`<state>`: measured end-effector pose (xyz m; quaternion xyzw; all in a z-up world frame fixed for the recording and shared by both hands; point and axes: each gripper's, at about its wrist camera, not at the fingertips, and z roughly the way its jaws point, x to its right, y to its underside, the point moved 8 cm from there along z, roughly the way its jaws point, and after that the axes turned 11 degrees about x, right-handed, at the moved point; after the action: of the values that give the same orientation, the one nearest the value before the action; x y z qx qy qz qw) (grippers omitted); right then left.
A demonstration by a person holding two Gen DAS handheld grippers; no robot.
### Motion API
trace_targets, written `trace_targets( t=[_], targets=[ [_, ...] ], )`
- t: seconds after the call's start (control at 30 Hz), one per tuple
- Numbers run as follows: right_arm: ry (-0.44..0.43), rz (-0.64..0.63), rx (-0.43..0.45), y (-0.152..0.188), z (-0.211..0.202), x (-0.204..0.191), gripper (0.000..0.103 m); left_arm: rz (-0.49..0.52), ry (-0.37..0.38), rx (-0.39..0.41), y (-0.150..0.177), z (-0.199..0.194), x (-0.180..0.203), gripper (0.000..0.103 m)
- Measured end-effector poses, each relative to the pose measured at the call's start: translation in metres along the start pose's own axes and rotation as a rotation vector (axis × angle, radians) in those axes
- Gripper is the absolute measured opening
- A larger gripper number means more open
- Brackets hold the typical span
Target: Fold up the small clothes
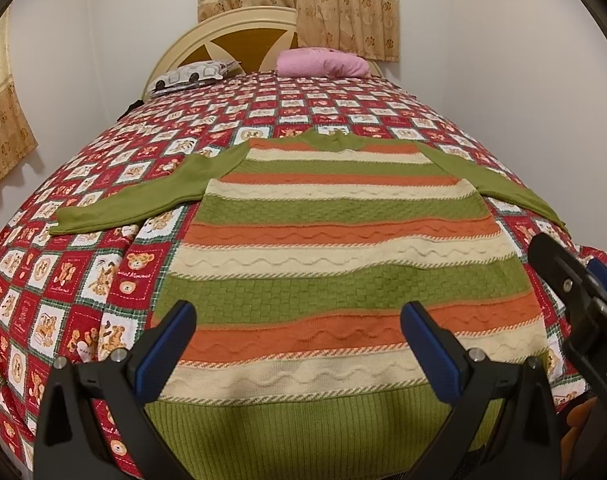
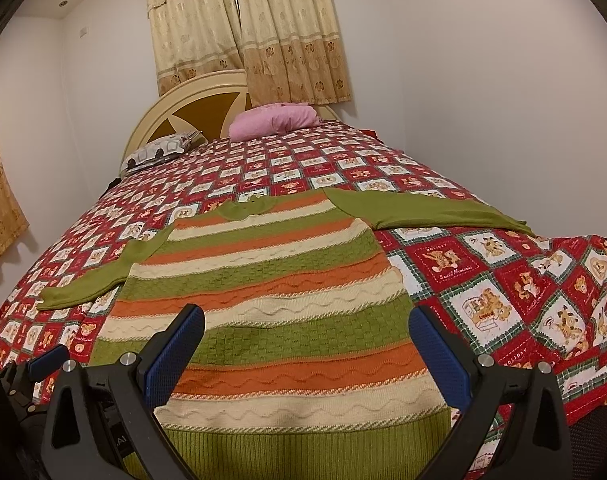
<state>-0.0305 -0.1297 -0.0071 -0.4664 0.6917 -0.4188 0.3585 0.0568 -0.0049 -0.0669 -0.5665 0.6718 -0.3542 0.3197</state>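
The sweater [image 1: 335, 248] lies flat on the bedspread [image 1: 63, 280], sleeves spread outward. The left gripper [image 1: 297, 336] and right gripper [image 2: 305, 340] hover side by side above the hem, fingers apart and holding nothing.

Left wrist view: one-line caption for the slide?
Open left gripper above the hem of a striped sweater spread flat, sleeves out, on a teddy-bear quilt.
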Motion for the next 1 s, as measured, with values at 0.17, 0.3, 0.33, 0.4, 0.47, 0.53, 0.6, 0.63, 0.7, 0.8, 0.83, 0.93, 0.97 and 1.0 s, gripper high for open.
trace_targets(
  t=[0.17,0.3,0.33,0.4,0.47,0.53,0.6,0.63,0.7,0.8,0.83,0.93,0.97,1.0],
  targets=[
    [0.001,0.000,0.000,0.000,0.000,0.000,0.102,-0.001,0.000,0.000,0.000,0.000,0.000,0.103],
    [0.000,-0.001,0.001,0.000,0.000,0.000,0.102,-0.001,0.002,-0.001,0.001,0.001,0.000,0.103],
    [0.000,-0.002,0.000,0.001,0.001,0.000,0.102,0.000,0.002,-0.001,0.001,0.001,0.000,0.103],
    [0.001,-0.003,-0.001,0.002,0.001,0.000,0.102,0.000,0.002,-0.002,0.001,0.001,0.000,0.103],
    [0.002,-0.002,-0.006,0.003,0.003,0.001,0.102,0.000,0.002,-0.006,0.003,0.003,0.001,0.103],
    [0.004,-0.001,-0.009,0.005,0.004,0.001,0.102,-0.002,0.004,-0.011,0.004,0.005,0.001,0.103],
    [0.007,-0.001,-0.013,0.008,0.006,0.002,0.102,-0.003,0.005,-0.016,0.005,0.007,0.001,0.103],
    [0.008,-0.002,-0.015,0.008,0.006,0.001,0.102,-0.003,0.005,-0.019,0.005,0.008,0.000,0.103],
    [0.011,-0.004,-0.023,0.011,0.008,0.001,0.102,-0.006,0.003,-0.024,0.006,0.011,0.000,0.103],
    [0.016,-0.007,-0.041,0.016,0.013,0.001,0.102,-0.013,0.004,-0.038,0.007,0.016,-0.002,0.103],
    [0.018,-0.009,-0.048,0.019,0.015,0.001,0.102,-0.016,0.003,-0.043,0.008,0.018,-0.003,0.103],
    [0.023,-0.012,-0.062,0.022,0.020,0.003,0.102,-0.022,0.000,-0.056,0.010,0.023,-0.005,0.103],
    [0.027,-0.013,-0.071,0.024,0.024,0.005,0.102,-0.023,-0.001,-0.059,0.010,0.025,-0.005,0.103],
    [0.030,-0.013,-0.075,0.025,0.026,0.006,0.102,-0.024,-0.003,-0.062,0.011,0.027,-0.006,0.103]
  ],
)
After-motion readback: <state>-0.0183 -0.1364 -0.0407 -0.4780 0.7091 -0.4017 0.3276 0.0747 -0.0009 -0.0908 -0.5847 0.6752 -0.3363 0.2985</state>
